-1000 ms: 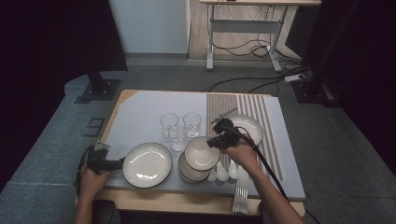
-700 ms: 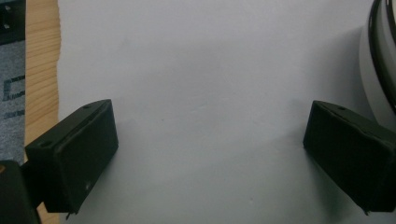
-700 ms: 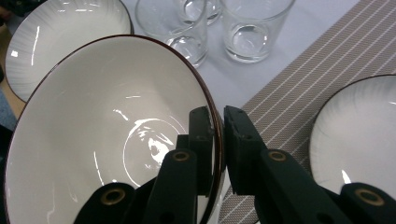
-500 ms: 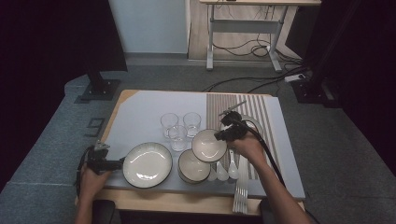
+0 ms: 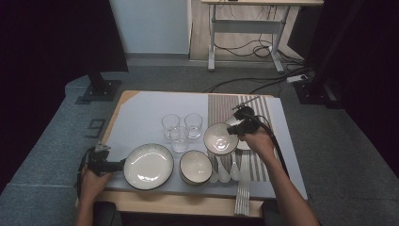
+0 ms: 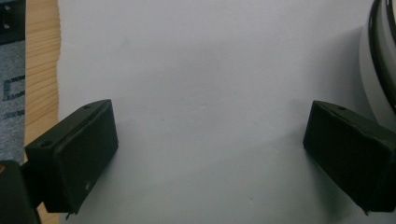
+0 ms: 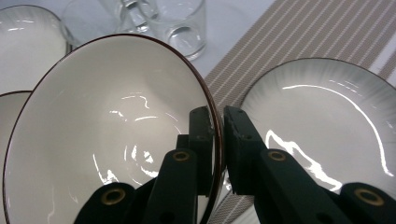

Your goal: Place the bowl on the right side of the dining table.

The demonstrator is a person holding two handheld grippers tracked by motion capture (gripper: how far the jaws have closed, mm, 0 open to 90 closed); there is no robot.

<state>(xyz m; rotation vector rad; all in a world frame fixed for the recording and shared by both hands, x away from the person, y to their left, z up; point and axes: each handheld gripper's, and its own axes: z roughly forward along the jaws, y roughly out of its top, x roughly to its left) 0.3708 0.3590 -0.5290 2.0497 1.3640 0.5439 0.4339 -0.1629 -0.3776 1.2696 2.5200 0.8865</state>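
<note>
- Left gripper (image 5: 123, 165), near desk edge: jaws stand wide apart with nothing between them, bare pale grey desk (image 6: 210, 70) beneath; a hand holds it low at the left, tips just beside the large white dark-rimmed plate (image 5: 148, 165). In the left gripper view that plate is cut off at the right edge.
- Near edge, right: a bundle of pale chopsticks (image 5: 242, 186) hangs over the desk front; white ceramic spoons (image 5: 225, 170) lie just beside it.
- White dark-rimmed bowl on the desk (image 5: 195, 167), between large plate and spoons: holds nothing.
- Right gripper (image 7: 218, 135): jaws clamped on the rim of the white brown-rimmed ceramic bowl (image 7: 107, 135), one jaw inside, one outside. Bowl tilted and lifted, held over the left edge of the striped beige placemat (image 5: 237, 106); holds nothing.
- Behind the held bowl: small white plate on the placemat (image 7: 322, 121), partly hidden by it in the high view.
- Farther: three clear glass tumblers (image 5: 181, 128) clustered together, left of the held bowl; whether they hold anything is hard to tell.
</note>
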